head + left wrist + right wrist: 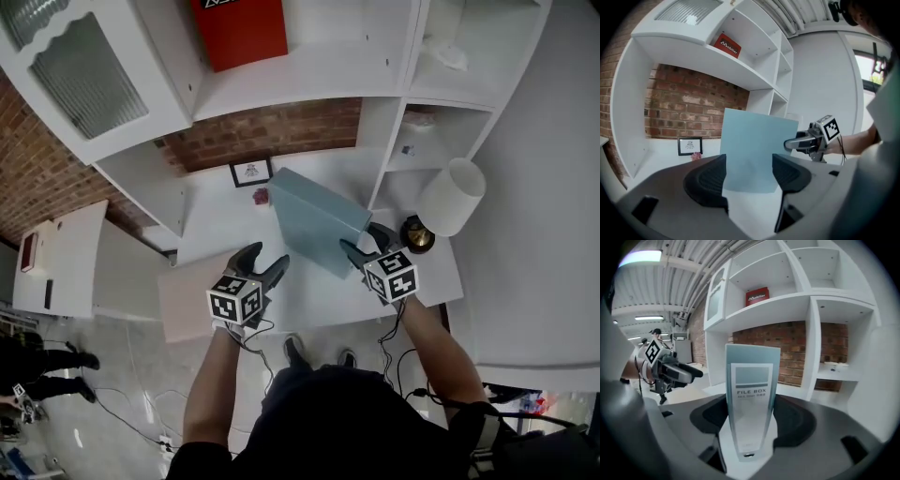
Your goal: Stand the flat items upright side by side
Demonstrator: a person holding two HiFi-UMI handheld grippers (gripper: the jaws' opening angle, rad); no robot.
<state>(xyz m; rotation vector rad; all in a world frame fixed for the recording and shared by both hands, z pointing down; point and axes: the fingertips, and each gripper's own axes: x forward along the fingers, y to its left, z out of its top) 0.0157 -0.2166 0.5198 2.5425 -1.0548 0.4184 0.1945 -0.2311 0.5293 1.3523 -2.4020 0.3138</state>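
Note:
A blue-grey file box stands upright on the white desk, below the shelves. My right gripper is shut on its narrow front end; in the right gripper view the labelled spine fills the gap between the jaws. My left gripper hangs open just left of the box, with nothing between its jaws. The left gripper view shows the box's broad side beyond the jaws and the right gripper at its right edge. A pale pink flat panel lies below the left gripper.
A small framed picture and a pink trinket sit at the back by the brick wall. A white-shaded lamp stands right of the box. A red box sits on the upper shelf. Shelf uprights flank the desk.

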